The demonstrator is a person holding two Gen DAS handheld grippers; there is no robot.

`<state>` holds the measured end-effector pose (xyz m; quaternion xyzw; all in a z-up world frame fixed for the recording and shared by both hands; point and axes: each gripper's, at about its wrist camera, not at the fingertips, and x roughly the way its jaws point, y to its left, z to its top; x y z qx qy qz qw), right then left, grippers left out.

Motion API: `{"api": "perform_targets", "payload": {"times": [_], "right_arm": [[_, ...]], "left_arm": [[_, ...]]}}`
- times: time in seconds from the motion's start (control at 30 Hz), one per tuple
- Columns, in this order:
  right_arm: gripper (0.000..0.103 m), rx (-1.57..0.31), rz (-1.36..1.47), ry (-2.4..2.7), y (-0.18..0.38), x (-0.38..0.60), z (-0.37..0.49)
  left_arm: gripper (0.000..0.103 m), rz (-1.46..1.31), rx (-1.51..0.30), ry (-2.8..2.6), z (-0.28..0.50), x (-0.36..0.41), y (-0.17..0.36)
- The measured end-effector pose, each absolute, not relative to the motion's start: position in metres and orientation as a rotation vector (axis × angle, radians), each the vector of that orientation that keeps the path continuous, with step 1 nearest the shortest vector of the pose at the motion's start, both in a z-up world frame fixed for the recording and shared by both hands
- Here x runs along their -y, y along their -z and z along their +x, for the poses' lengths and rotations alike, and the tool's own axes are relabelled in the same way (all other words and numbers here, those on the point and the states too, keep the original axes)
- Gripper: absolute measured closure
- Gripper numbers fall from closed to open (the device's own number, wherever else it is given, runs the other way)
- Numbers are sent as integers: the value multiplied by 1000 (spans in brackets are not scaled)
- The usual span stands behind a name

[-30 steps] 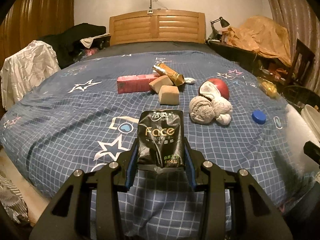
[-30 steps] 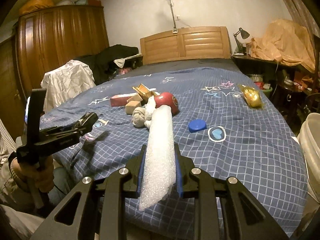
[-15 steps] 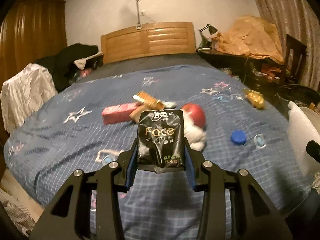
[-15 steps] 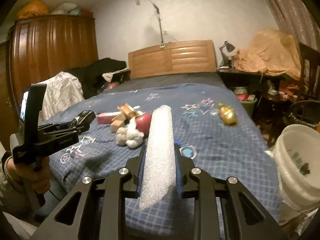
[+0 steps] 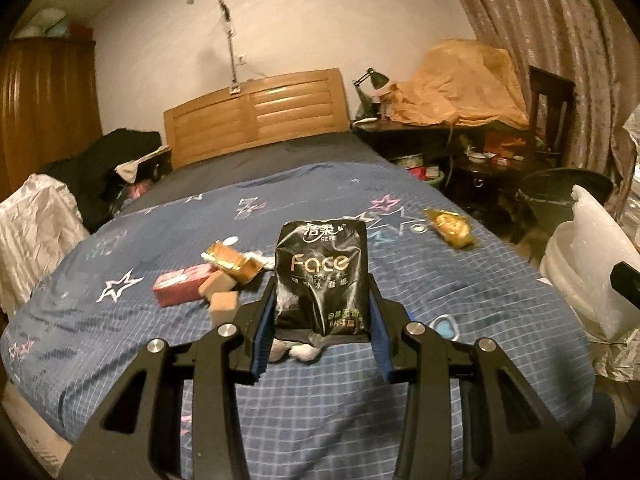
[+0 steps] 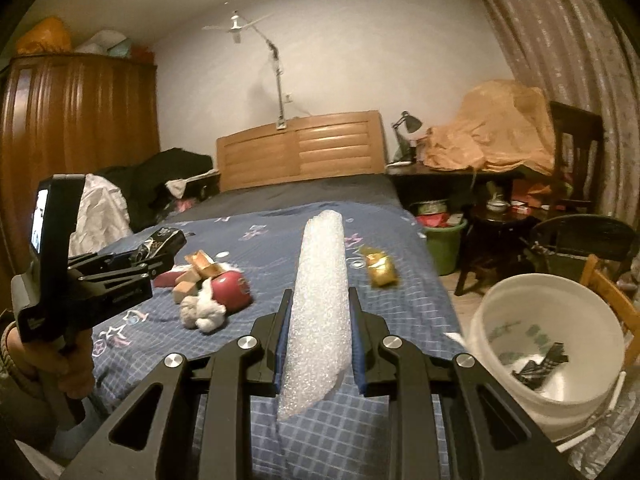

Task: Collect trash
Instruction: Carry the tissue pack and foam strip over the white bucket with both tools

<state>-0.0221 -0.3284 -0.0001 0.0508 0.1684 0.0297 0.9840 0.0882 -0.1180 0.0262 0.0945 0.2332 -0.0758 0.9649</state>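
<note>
Left gripper pinches a black tissue pack upright, reading "Face", "TISSUE" plus Chinese characters, above the bed's foot end. Right gripper clamps a white foam roll, angled slightly down over the bed's right foot corner. White bucket stands off that corner, holding dark scraps.

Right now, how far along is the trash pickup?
Done: some dark scraps already lie in the white bucket. In hand: left gripper clamps a tissue pack, right gripper a foam roll. Left on the bed: gold wrapper, pink box, gold box.
</note>
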Motion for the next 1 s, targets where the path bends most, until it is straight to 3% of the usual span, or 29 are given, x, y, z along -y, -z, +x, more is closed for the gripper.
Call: {"api": "perform_targets", "payload": {"times": [0.53, 1.0], "right_arm": [[77, -270, 104, 84, -18, 391, -58], [77, -278, 110, 342, -49, 501, -90]], "left_arm": [[64, 244, -435, 240, 83, 174, -36], [64, 285, -418, 540, 97, 309, -47]]}}
